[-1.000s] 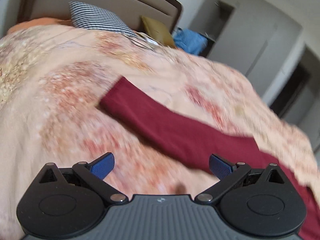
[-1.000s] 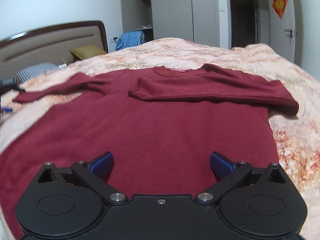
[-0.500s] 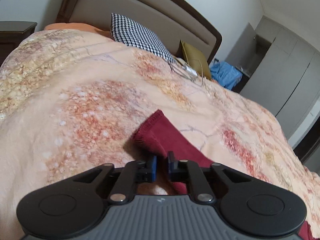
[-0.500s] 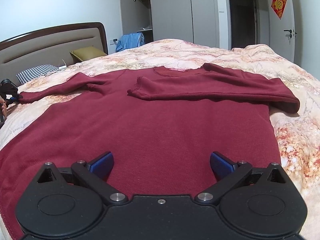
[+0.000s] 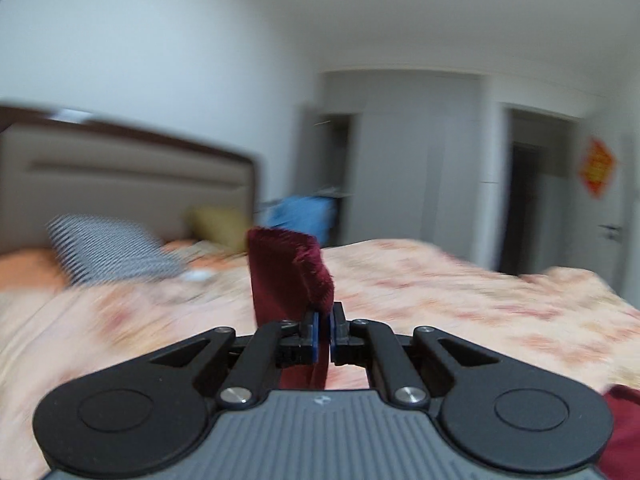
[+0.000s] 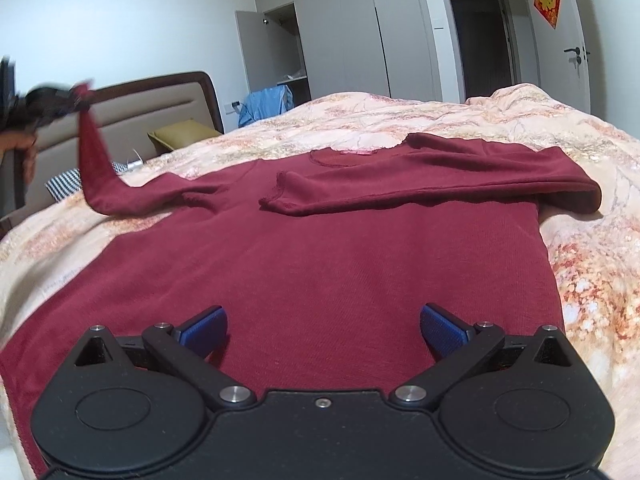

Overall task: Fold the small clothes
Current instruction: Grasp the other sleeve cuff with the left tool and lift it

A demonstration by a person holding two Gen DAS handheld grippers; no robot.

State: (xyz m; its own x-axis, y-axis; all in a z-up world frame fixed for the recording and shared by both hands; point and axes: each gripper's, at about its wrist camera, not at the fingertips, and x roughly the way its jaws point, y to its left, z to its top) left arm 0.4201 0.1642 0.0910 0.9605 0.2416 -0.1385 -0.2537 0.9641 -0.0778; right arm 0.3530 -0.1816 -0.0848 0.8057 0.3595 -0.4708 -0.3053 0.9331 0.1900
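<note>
Lifted since the earlier frame: left sleeve cuff point(image 5: 288, 268), off the bed point(image 6: 400, 120) and into the air; left hand-held gripper point(image 5: 325, 332) clenched on it, jaws having just closed. Sweater point(image 6: 320, 272): flat on the bed, right sleeve point(image 6: 440, 184) already folded across the chest. Right hand-held gripper point(image 6: 323, 330): released, hovering over the hem. Advice: carry the cuff across, lay it parallel below the other sleeve, smooth; avoid dragging the shoulder. Nearby: checked pillow point(image 5: 108, 248), headboard point(image 5: 120, 176), wardrobe point(image 6: 340, 40); nothing obstructs.
</note>
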